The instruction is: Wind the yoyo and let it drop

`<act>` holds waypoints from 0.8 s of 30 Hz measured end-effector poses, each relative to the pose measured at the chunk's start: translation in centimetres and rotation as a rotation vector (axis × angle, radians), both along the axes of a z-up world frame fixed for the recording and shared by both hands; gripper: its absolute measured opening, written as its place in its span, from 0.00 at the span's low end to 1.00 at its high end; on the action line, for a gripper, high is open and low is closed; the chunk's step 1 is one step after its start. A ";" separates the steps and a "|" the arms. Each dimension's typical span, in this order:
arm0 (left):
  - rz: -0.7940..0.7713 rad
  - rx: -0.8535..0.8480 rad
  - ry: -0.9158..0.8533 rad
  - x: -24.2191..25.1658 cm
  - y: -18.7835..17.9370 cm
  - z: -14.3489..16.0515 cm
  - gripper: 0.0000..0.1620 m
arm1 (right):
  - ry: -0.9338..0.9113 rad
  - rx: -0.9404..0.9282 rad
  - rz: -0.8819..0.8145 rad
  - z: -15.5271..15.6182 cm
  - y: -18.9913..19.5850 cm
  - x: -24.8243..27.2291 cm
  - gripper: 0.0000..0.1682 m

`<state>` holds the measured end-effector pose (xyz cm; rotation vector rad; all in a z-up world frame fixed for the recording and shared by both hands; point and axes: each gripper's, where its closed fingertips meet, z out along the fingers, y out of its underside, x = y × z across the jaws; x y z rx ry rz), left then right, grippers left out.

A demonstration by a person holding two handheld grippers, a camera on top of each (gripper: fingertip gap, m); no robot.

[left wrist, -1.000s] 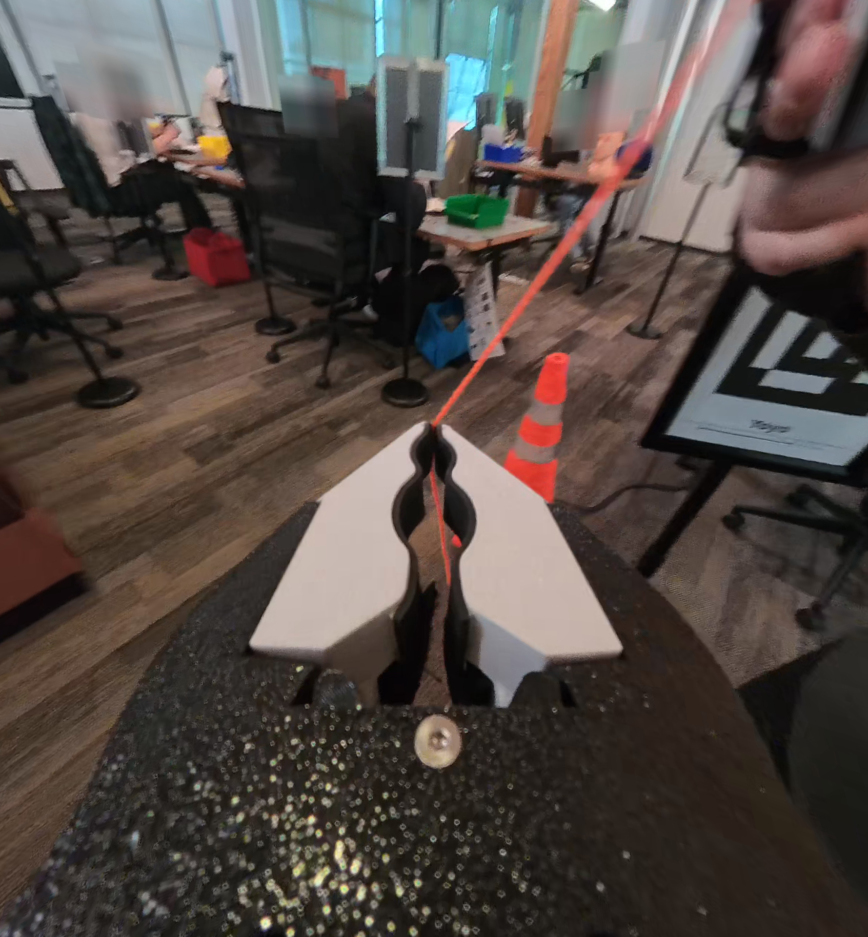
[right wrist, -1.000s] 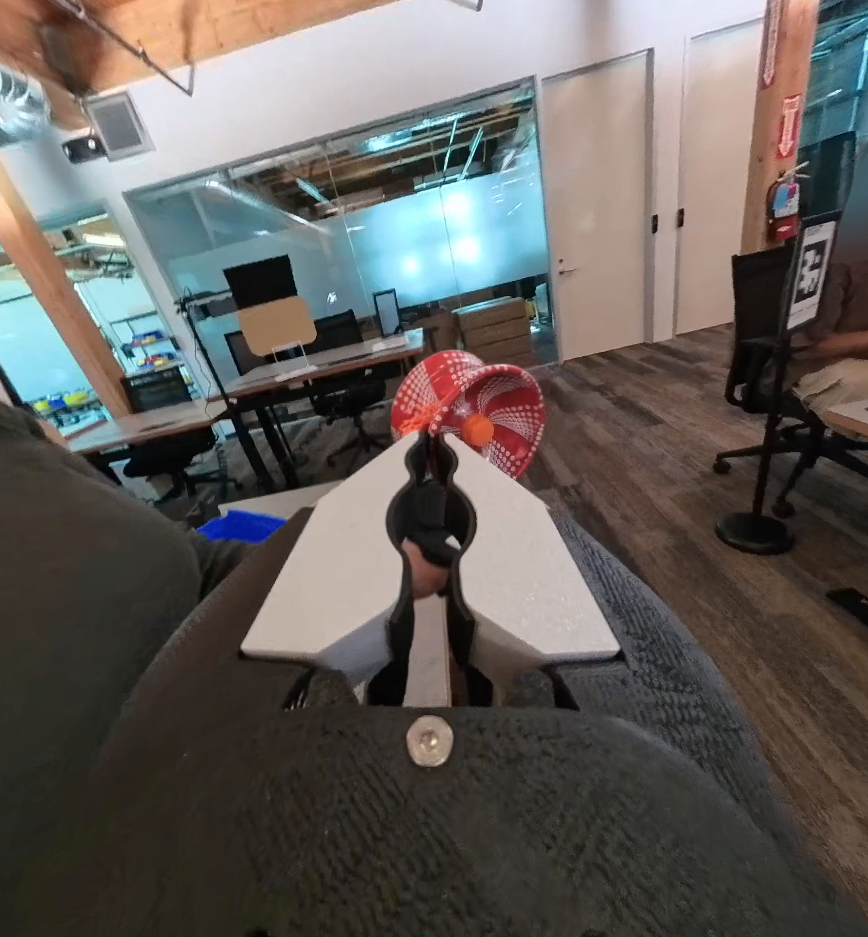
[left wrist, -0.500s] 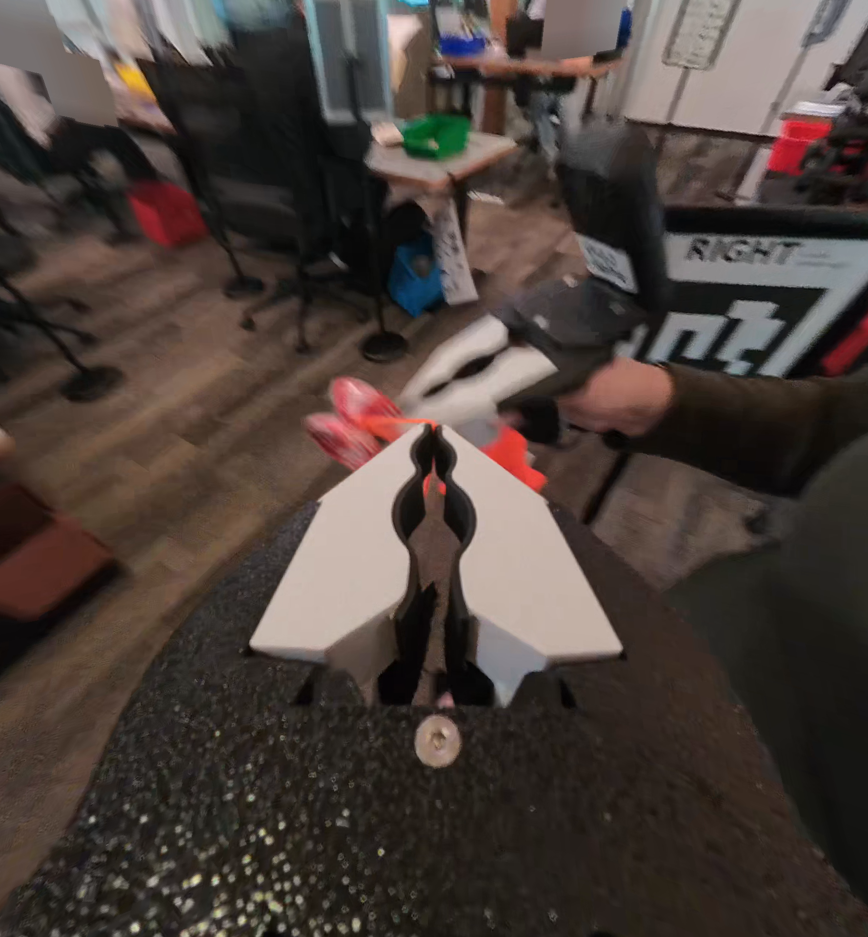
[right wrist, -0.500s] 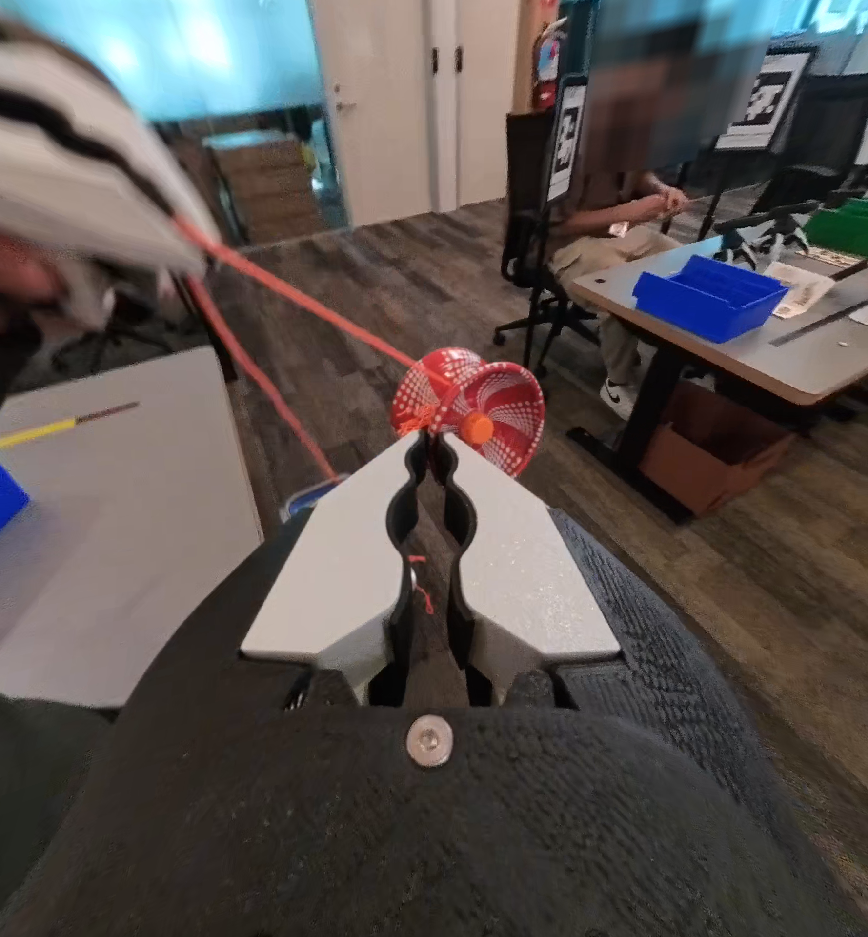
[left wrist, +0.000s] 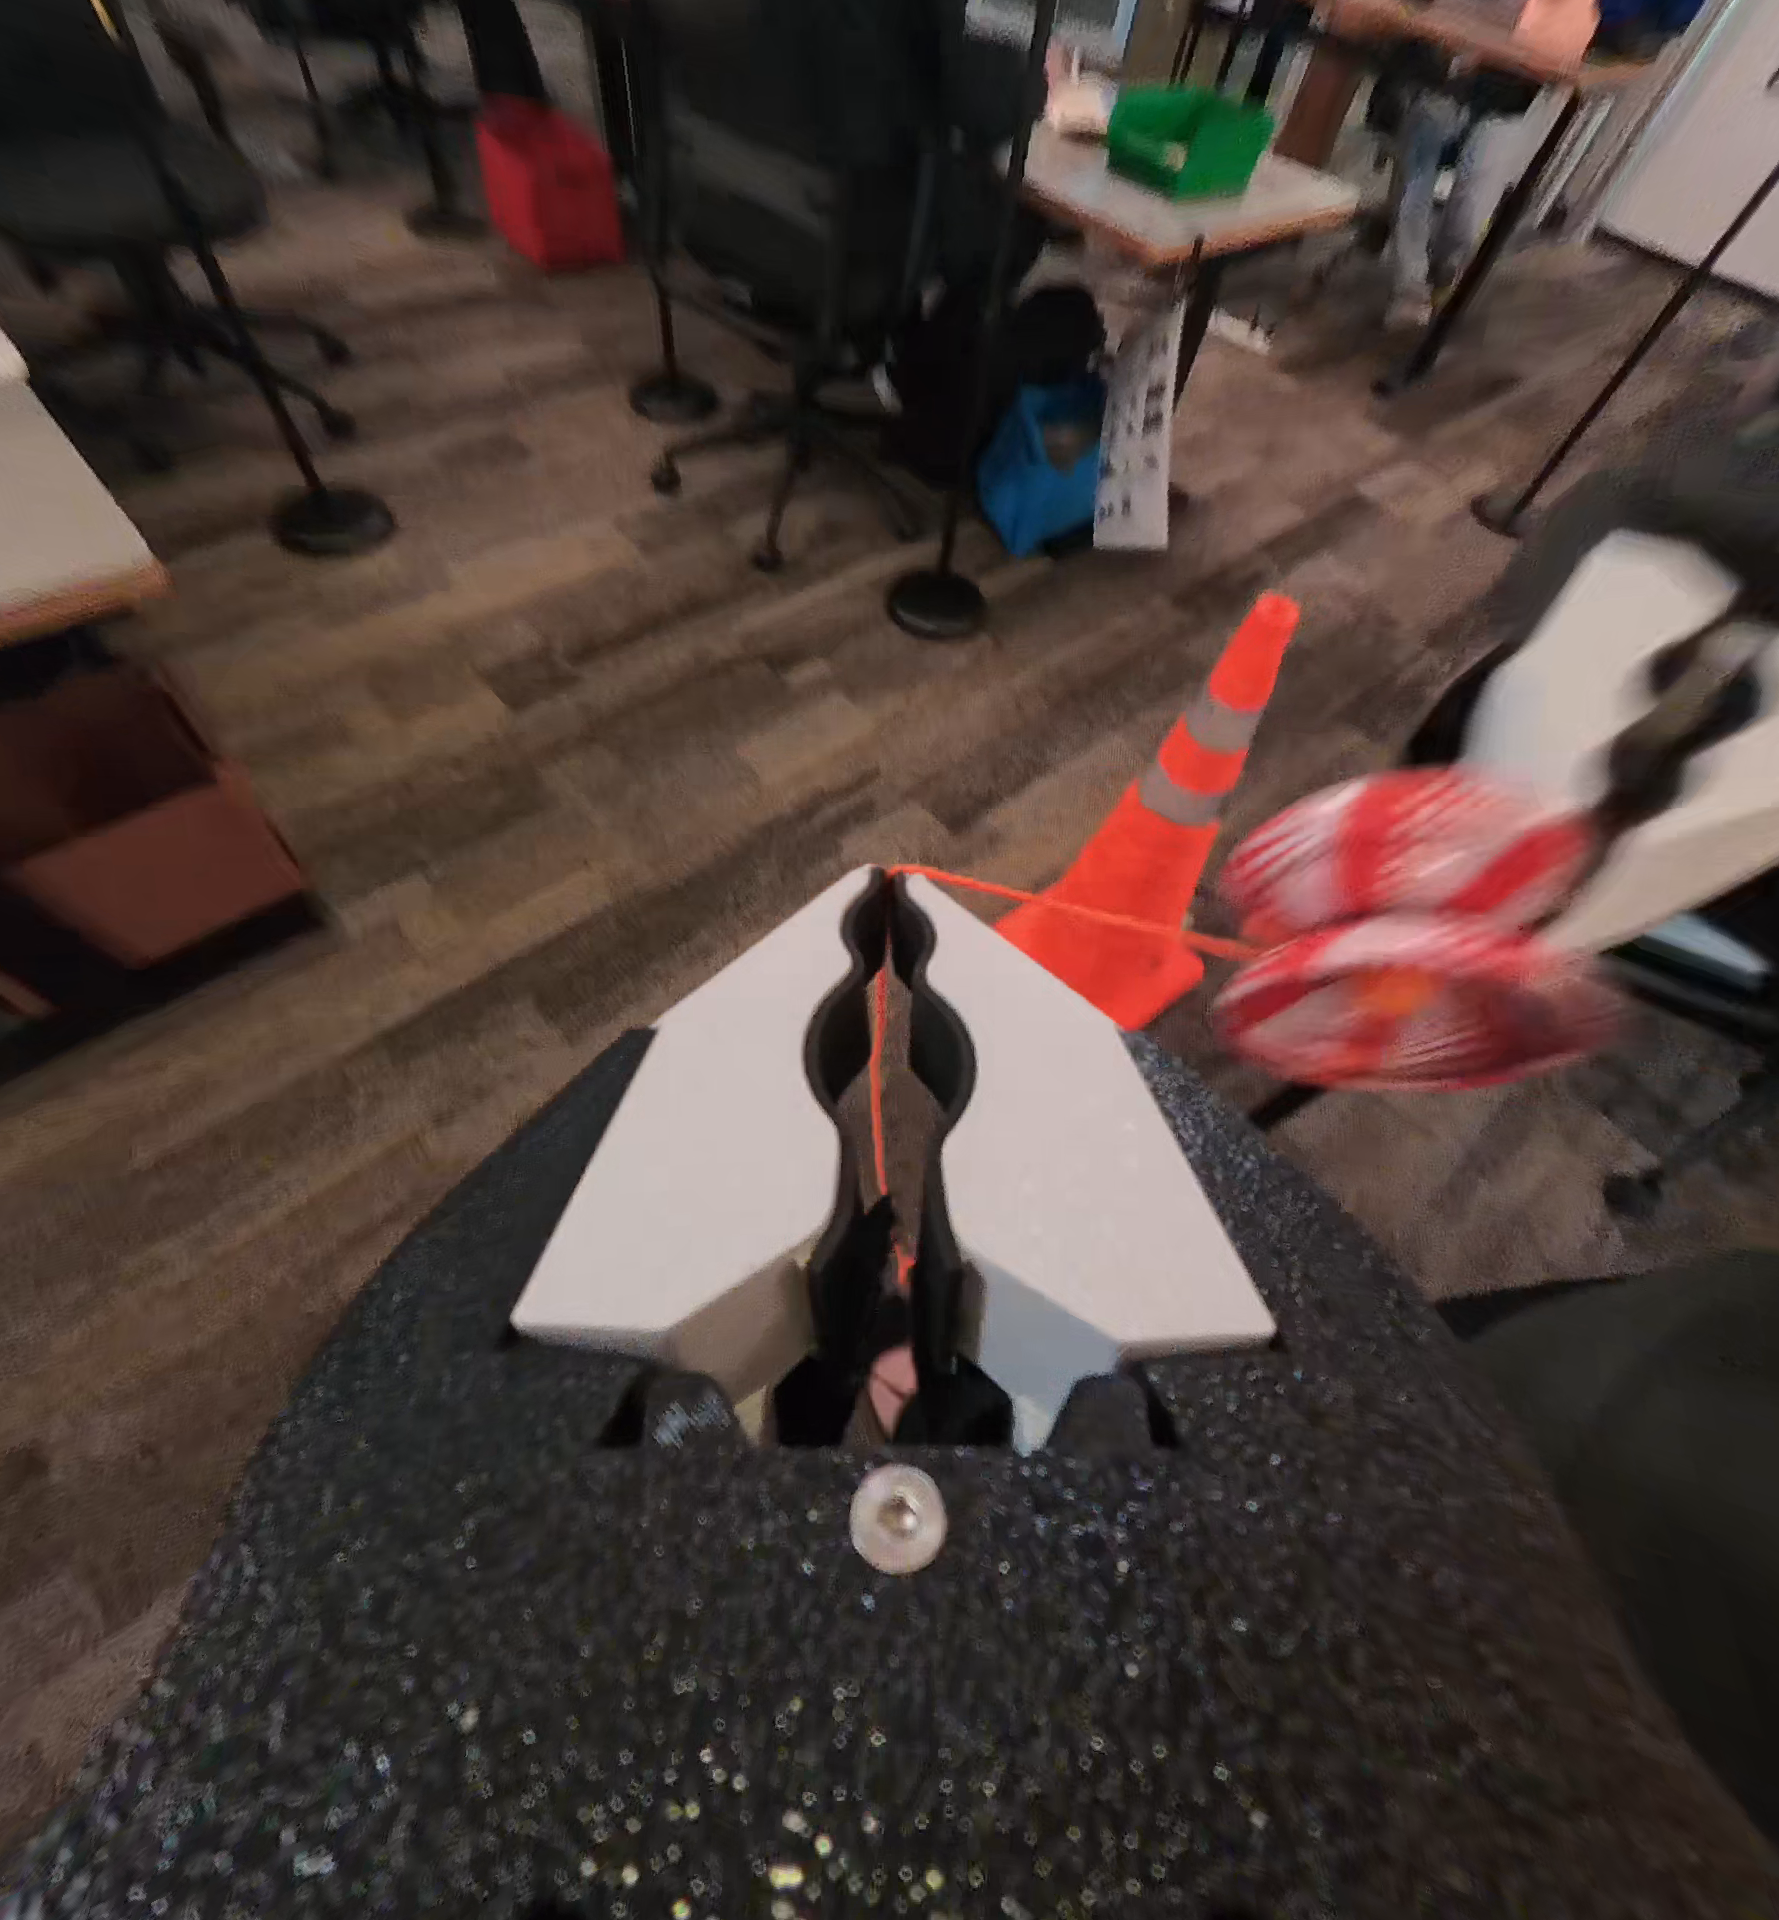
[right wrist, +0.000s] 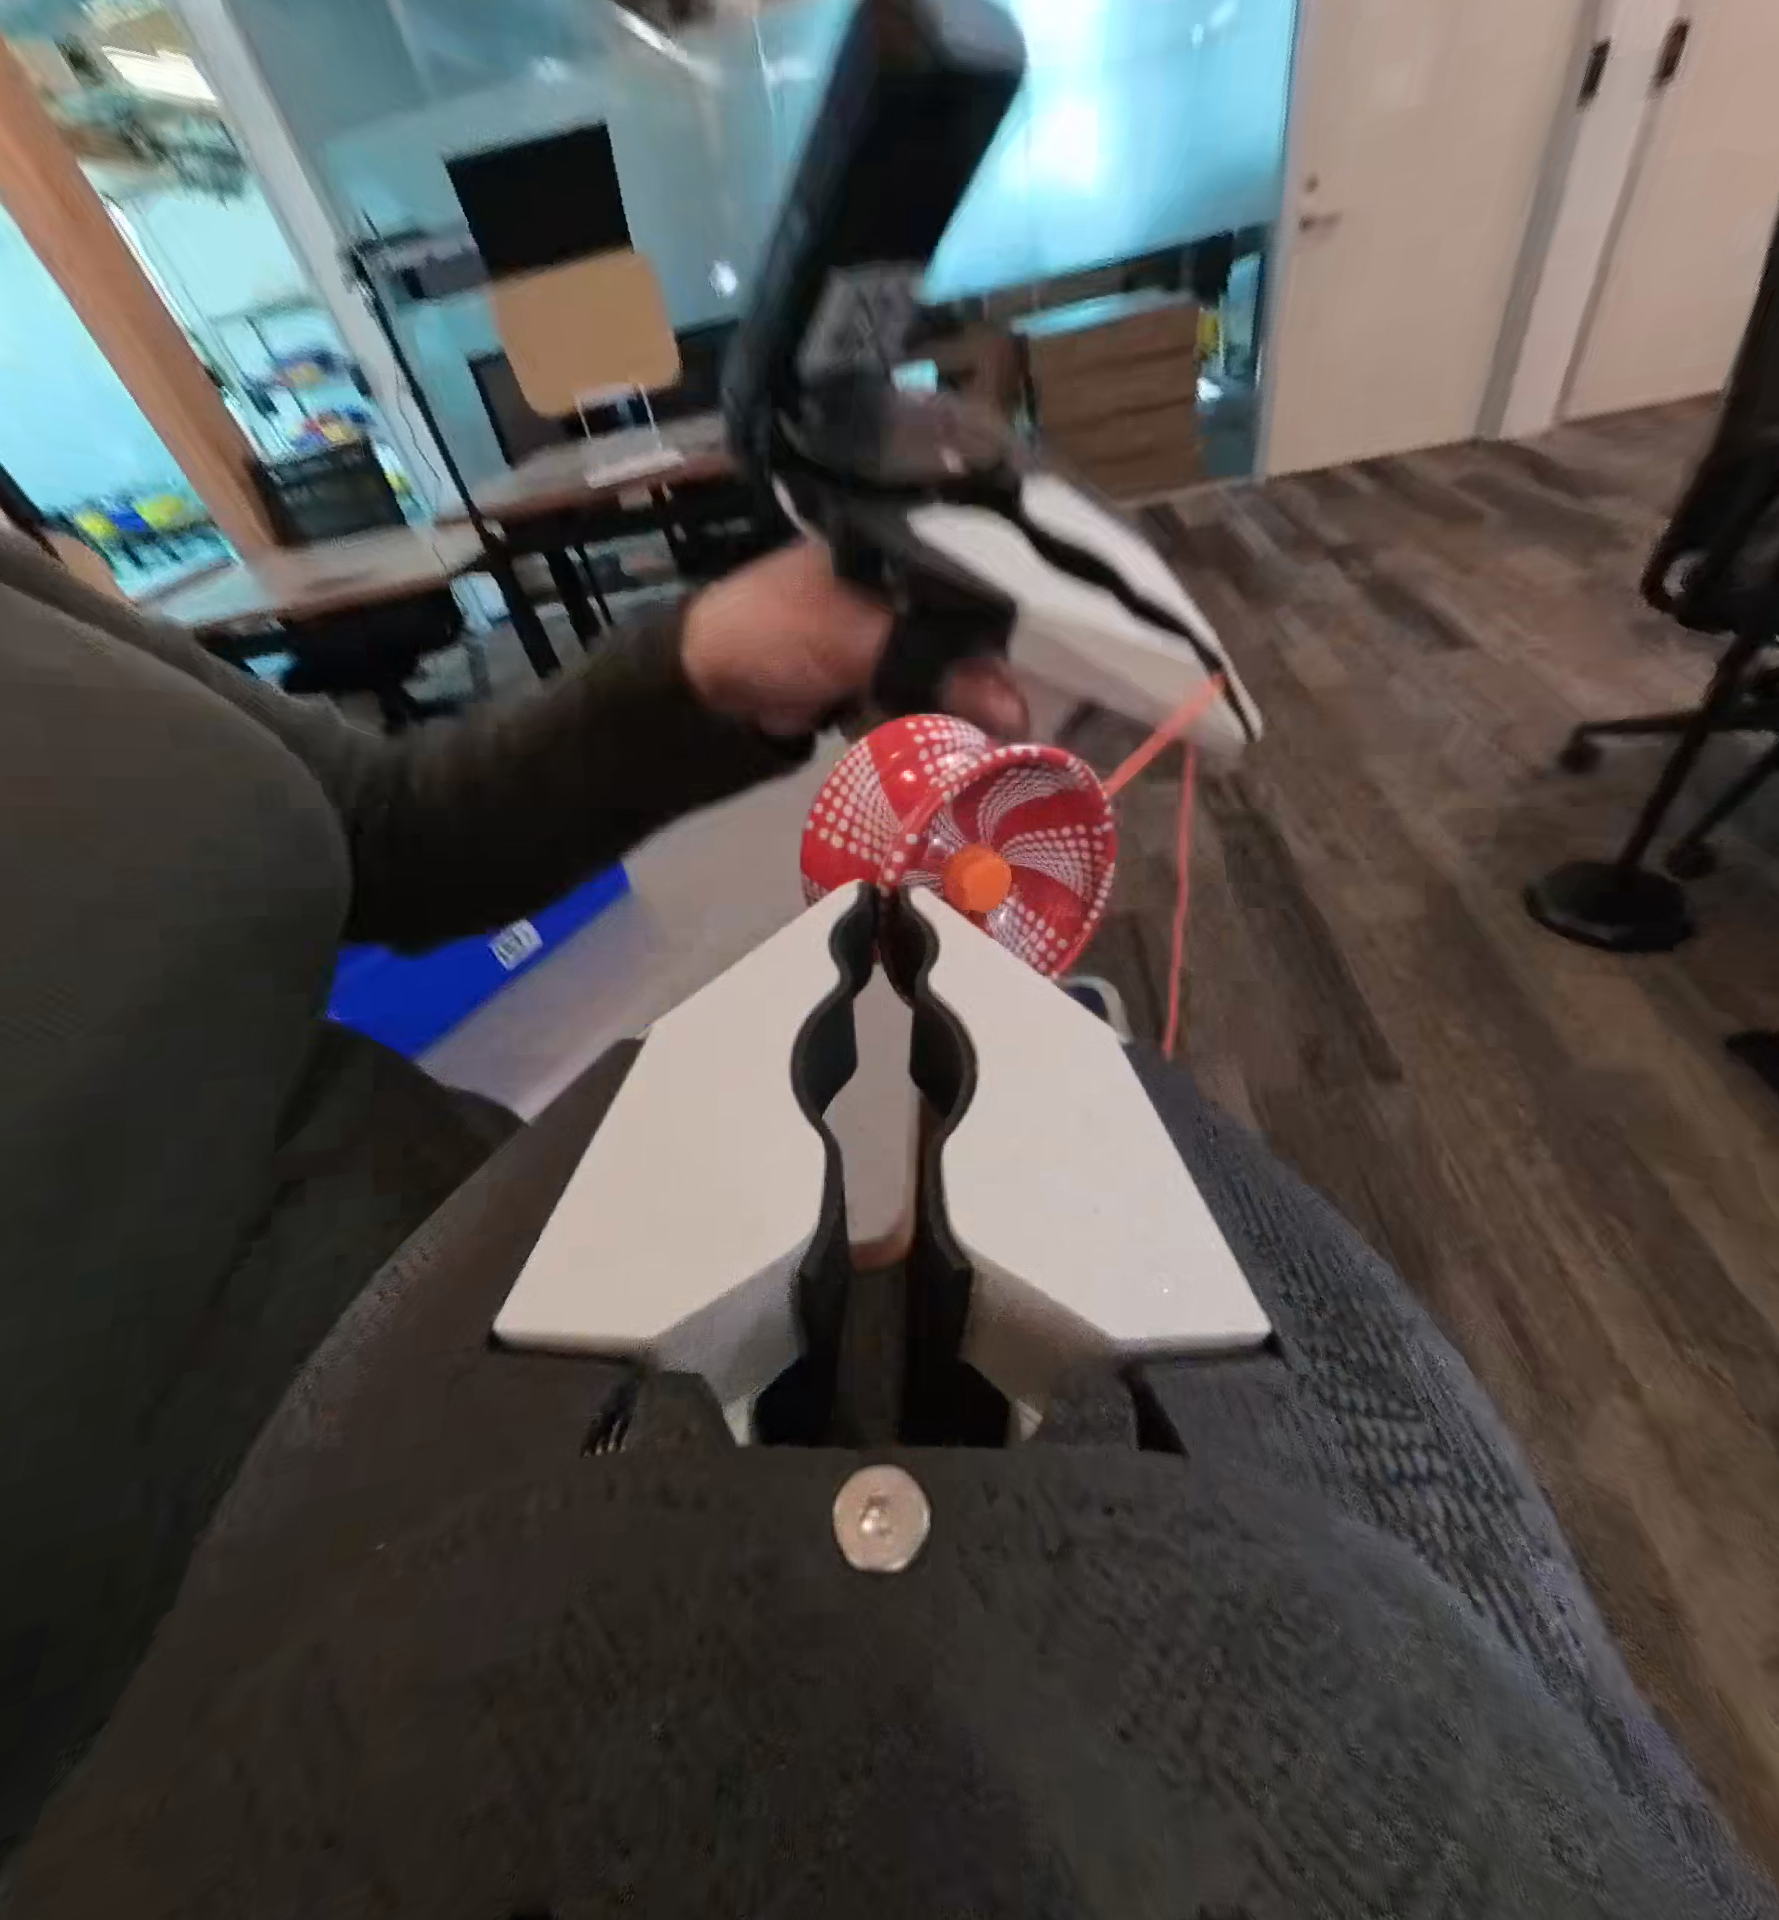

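My right gripper (right wrist: 890, 899) is clamped on the rim of the red-and-white yoyo (right wrist: 958, 831), which sits at its fingertips with the orange hub facing my camera. My left gripper (left wrist: 887, 881) is closed on the orange string (left wrist: 1072, 914), pinched at the very tips; the string runs taut from there to the yoyo, which the left wrist view shows blurred at right, and a length of it also trails back between the fingers. In the right wrist view a loose loop of string hangs below the left gripper, and my hand (right wrist: 791, 649) shows on its black handle, in a dark sleeve (right wrist: 137, 831).

The room is an open office with a grey-brown wood-plank floor (left wrist: 573, 727). An orange traffic cone (left wrist: 1165, 842) with grey bands stands on the floor just beyond my left gripper. Farther back are black office chairs (left wrist: 843, 208), round-based black stands (left wrist: 329, 514), a red bin (left wrist: 547, 192), a blue bag (left wrist: 1036, 478) under a tabletop (left wrist: 1228, 218) carrying a green bin (left wrist: 1186, 135), and a brown box (left wrist: 137, 831) under another tabletop at the left edge. The right wrist view shows a glass wall (right wrist: 1124, 135), white doors (right wrist: 1404, 208), a wooden post (right wrist: 85, 270), a blue bin (right wrist: 469, 966) on a white tabletop (right wrist: 698, 914) below my arm, and a black chair (right wrist: 1778, 520) at right.
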<state>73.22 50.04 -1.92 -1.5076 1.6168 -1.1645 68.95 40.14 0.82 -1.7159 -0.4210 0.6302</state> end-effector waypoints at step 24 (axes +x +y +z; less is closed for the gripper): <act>-0.195 0.564 -0.011 -0.7 -3.9 0.3 0.00 | -0.091 0.115 0.133 0.8 -1.2 -1.7 0.01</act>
